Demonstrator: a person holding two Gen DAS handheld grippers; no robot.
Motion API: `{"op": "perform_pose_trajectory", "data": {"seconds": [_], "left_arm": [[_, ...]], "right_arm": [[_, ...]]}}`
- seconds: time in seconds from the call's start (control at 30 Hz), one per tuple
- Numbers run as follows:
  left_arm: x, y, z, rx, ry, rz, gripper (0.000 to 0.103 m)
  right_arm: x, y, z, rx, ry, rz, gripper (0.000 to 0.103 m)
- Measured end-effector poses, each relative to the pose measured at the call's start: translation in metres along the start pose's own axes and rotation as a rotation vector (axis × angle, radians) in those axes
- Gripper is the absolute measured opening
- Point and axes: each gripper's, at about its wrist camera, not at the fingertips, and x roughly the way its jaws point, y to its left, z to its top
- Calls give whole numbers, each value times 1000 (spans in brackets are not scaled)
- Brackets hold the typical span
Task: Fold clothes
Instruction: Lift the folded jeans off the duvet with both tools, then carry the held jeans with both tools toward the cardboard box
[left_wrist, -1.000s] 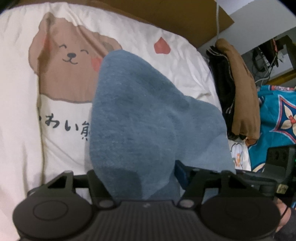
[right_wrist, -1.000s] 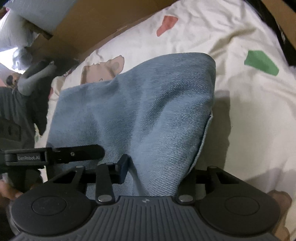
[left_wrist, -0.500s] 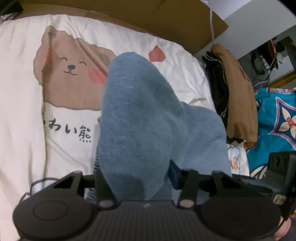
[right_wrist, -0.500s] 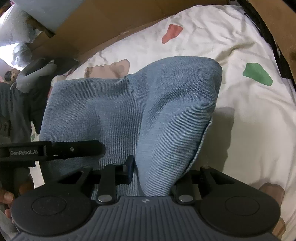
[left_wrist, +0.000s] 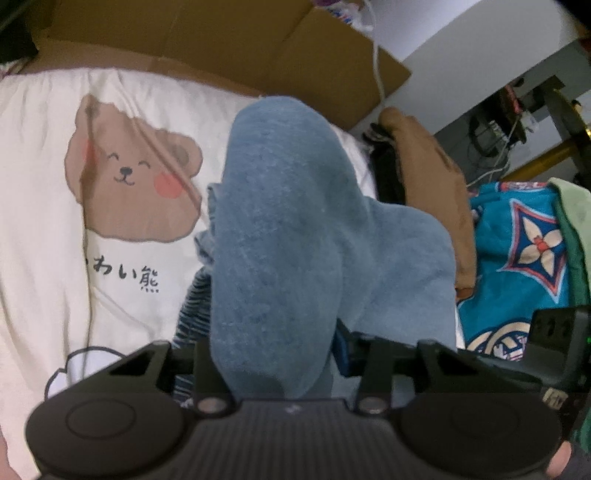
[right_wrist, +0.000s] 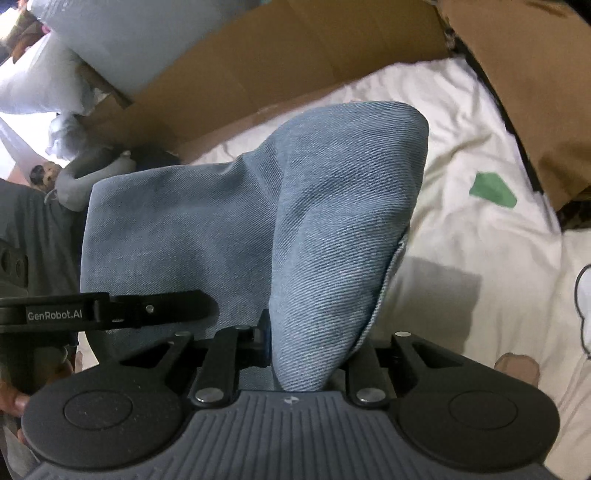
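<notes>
Both grippers clench the blue denim garment (left_wrist: 295, 229), their jaws having just been closing on bunched cloth: left gripper (left_wrist: 273, 354), right gripper (right_wrist: 314, 350). It hangs lifted over the white bear-print quilt (left_wrist: 44, 229), which lies bare left and right. Cardboard (right_wrist: 295, 62) borders the far edge. One gripper arm reads "GenRobot.AI" (right_wrist: 55, 315).

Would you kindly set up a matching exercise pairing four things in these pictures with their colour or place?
Things:
1. denim garment
2. bear print
3. brown garment
4. green patch

Descriptions:
A. on the white cover, right of the denim
B. draped over dark clothes at the bed's edge
C. blue, held in both grippers
D. smiling face with pink cheeks

Pairs: 1-C, 2-D, 3-B, 4-A
</notes>
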Motion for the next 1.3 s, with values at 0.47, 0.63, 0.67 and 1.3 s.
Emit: {"op": "perform_pose_trajectory", "data": {"seconds": [0.47, 0.63, 0.67, 1.3], "left_arm": [[-59, -64, 27, 63, -123, -52, 44], [-82, -97, 41, 119, -163, -88, 44], [-86, -104, 44, 131, -169, -94, 44], [-122, -215, 92, 293, -222, -175, 44]], "right_arm": [[-85, 48, 40, -69, -122, -53, 21], [-130, 57, 55, -74, -204, -68, 21], [-138, 59, 57, -76, -217, -71, 21], [-262, 69, 102, -110, -436, -155, 21]]}}
